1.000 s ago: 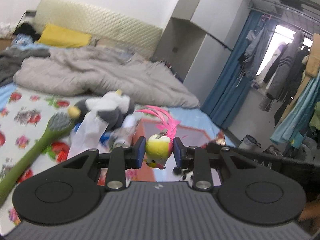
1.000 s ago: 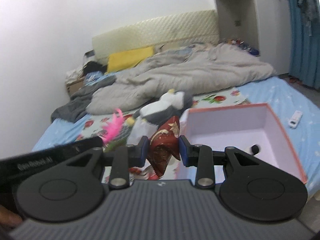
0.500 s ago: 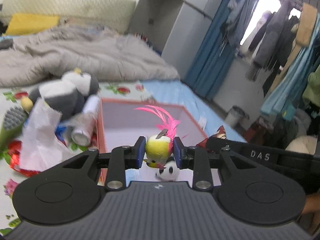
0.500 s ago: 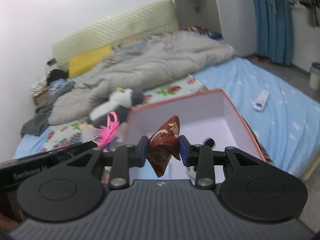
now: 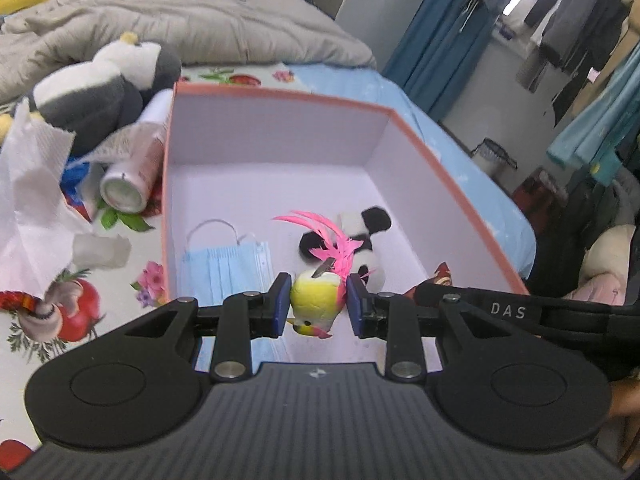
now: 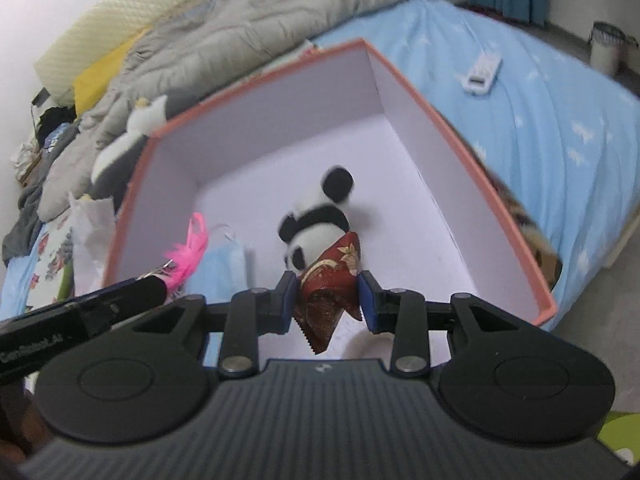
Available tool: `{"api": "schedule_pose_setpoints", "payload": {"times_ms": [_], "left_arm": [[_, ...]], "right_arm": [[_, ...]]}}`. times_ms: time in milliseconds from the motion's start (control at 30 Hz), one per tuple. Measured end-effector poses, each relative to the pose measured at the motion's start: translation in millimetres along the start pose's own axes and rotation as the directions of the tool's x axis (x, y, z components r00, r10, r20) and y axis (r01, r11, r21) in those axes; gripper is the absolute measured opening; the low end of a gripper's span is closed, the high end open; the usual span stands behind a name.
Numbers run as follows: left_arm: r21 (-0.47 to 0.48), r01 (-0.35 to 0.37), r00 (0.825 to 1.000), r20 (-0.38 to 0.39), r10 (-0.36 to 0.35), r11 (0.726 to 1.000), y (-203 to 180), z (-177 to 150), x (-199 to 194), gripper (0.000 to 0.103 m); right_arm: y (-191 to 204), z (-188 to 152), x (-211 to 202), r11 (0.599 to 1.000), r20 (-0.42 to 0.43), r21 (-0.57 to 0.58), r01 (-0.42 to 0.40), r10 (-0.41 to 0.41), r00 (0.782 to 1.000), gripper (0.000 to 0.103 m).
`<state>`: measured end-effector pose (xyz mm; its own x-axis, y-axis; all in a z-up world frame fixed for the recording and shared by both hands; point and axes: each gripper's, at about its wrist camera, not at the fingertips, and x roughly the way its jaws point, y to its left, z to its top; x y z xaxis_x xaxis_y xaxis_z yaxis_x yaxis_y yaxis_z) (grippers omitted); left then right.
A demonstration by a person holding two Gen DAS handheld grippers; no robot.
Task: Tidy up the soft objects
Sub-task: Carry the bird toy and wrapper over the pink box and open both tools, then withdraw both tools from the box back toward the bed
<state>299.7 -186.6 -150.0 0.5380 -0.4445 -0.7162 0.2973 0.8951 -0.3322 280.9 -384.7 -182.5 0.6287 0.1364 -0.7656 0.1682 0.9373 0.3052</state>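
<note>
A pink-rimmed open box [image 5: 280, 96] [image 6: 460, 120] with white walls lies on the bed. Inside it lie a small panda plush [image 5: 360, 236] [image 6: 316, 220] and a blue face mask [image 5: 224, 268] [image 6: 224, 264]. My left gripper [image 5: 318, 306] is shut on a yellow bird toy [image 5: 316, 300] with pink feathers [image 6: 188, 252], held over the box's near end. My right gripper [image 6: 328, 300] is shut on a dark red patterned pouch [image 6: 328, 288] [image 5: 442, 274], also above the box, close to the panda.
Left of the box lie a grey and white penguin plush [image 5: 100, 92] [image 6: 128, 140], a metal can [image 5: 128, 188] and crumpled white tissue [image 5: 32, 184]. A grey duvet [image 5: 180, 12] covers the bed's far side. A white remote [image 6: 484, 72] lies on the blue sheet.
Both grippers have come down and forward over the box with their toys still held. The view now looks into the box, where the mask and panda show.
</note>
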Motion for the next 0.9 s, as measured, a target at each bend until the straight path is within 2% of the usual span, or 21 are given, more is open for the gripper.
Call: {"api": "schedule_pose_setpoints", "payload": {"times_ms": [167, 300, 333, 400, 667, 900], "left_arm": [[-0.010, -0.036, 0.999, -0.037, 0.035, 0.999, 1.1, -3.3, 17.8, 0.037], [-0.002, -0.044, 0.998, -0.035, 0.044, 0.999, 0.9, -3.7, 14.3, 0.065], [-0.002, -0.045, 0.999, -0.026, 0.045, 0.999, 0.9, -3.3, 11.6, 0.067], [-0.001, -0.040, 0.999, -0.013, 0.040, 0.999, 0.4, -2.3, 5.2, 0.067], [0.010, -0.037, 0.997, 0.065, 0.036, 0.999, -6.8, 3.2, -41.7, 0.066], [0.023, -0.043, 0.981, 0.189, 0.038, 0.999, -13.6, 1.8, -111.4, 0.066]], "right_arm": [[-1.2, -0.3, 7.9, 1.000, -0.014, -0.016, -0.008, 0.008, 1.000, 0.038], [-3.9, 1.6, 10.9, 1.000, -0.027, -0.010, -0.005, 0.004, 1.000, 0.042], [-5.0, 2.5, 10.2, 1.000, -0.029, -0.005, -0.011, 0.011, 1.000, 0.045], [-6.1, 3.9, 7.3, 1.000, -0.029, 0.008, -0.019, 0.020, 0.999, 0.050], [6.1, 11.9, -34.6, 0.999, 0.076, 0.004, -0.045, 0.045, 0.996, 0.050], [34.7, 15.8, -90.0, 0.995, 0.204, -0.043, -0.095, 0.102, 0.974, 0.050]]}}
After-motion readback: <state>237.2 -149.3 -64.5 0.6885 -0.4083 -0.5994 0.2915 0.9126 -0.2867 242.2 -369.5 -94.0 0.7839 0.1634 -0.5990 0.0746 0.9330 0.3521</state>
